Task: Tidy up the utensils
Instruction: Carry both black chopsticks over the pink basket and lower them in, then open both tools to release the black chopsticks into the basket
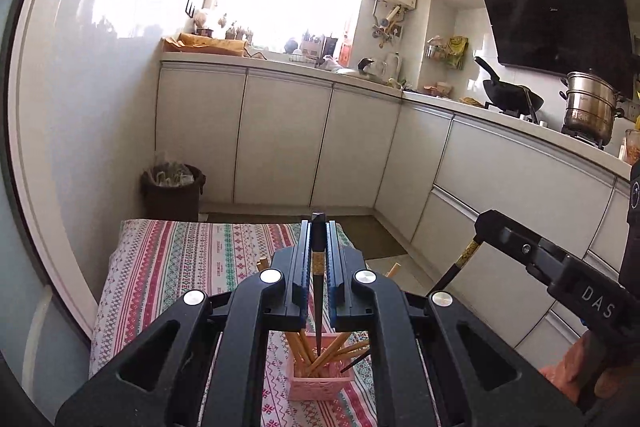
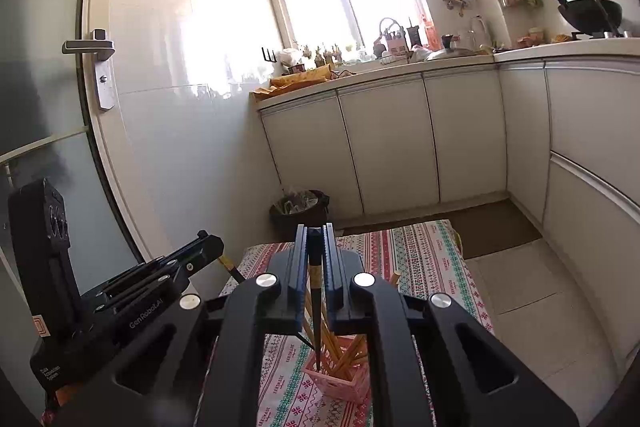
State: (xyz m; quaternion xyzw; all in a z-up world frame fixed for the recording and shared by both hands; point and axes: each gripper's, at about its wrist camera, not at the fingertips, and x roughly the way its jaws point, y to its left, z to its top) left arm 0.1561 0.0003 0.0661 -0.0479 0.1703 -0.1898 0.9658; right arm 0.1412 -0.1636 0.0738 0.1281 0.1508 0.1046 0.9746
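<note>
A small pink basket (image 1: pixel 320 385) stands on the striped tablecloth and holds several wooden chopsticks (image 1: pixel 326 351). My left gripper (image 1: pixel 319 227) is shut on a black chopstick (image 1: pixel 318 291) with a gold band, held upright, tip down over the basket. My right gripper (image 2: pixel 316 233) is shut on a second black chopstick (image 2: pixel 316 303), its tip inside the pink basket (image 2: pixel 340 381). The right gripper also shows in the left wrist view (image 1: pixel 486 223), and the left gripper in the right wrist view (image 2: pixel 214 245).
The small table has a striped cloth (image 1: pixel 180 259). A dark bin (image 1: pixel 172 193) stands beyond it by the white cabinets (image 1: pixel 280 139). The counter bears a wok (image 1: pixel 512 97) and a steel pot (image 1: pixel 590 109). A door handle (image 2: pixel 90 47) is at the left.
</note>
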